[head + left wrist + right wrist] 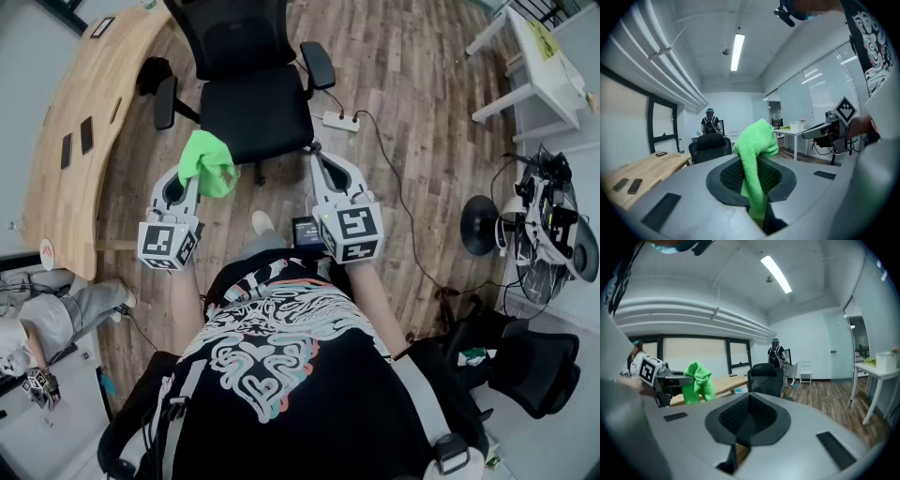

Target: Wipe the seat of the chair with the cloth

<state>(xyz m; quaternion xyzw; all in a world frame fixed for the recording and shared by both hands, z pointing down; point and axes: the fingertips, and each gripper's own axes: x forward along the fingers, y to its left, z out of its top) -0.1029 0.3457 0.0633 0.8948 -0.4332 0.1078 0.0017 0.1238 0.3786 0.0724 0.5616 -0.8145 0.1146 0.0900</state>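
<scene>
— Where's the cloth [208,161]?
— At eleven o'clock, pinched in my left gripper [190,178]. My right gripper [323,164] is closed on nothing.
— Next?
— I'd press the cloth flat on the chair seat [253,112] at twelve and sweep overlapping strokes.
— Anything unclear?
— The cloth hides my left jaw tips from above, and I can't make out dirt on the black seat.

Curved wooden desk [70,122] at left; white power strip [339,121] on plank floor [431,84].
</scene>
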